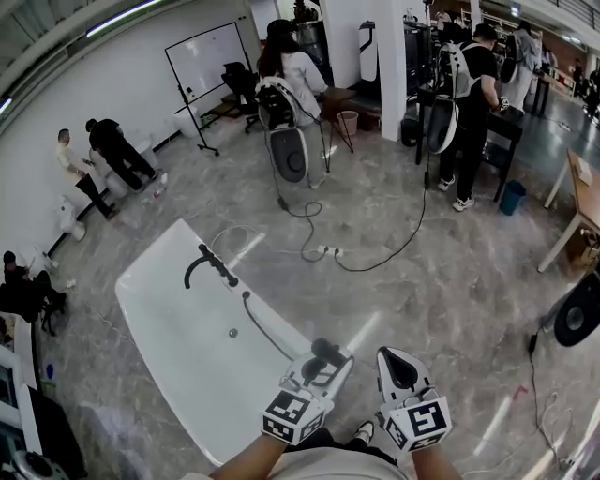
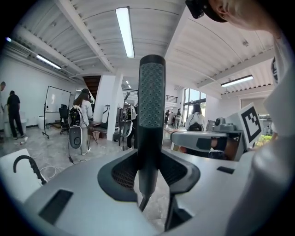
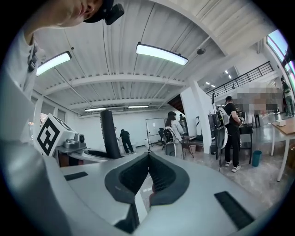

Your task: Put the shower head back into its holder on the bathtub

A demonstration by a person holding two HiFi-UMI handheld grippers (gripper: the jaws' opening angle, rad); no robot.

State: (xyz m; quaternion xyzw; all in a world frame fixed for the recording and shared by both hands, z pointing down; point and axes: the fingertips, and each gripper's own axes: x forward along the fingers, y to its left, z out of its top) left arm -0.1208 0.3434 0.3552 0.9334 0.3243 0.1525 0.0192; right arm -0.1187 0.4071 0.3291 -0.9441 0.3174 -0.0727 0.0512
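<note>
Our left gripper (image 1: 322, 356) and right gripper (image 1: 397, 359) have smooth, rounded, pale grey shells, with dark ribbed pads (image 3: 131, 177) set in black surrounds. Each bears a marker cube (image 1: 289, 415) printed with black squares on white. We wear a light shirt (image 1: 328, 466) and a black head camera (image 3: 109, 12).

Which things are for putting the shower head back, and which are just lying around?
For the job: long black shower head, held in the left claw; its black hose; white bathtub; black curved tap fitting on its rim.
Just lying about: white power strip on the floor; whiteboard on a stand; blue bin.
</note>
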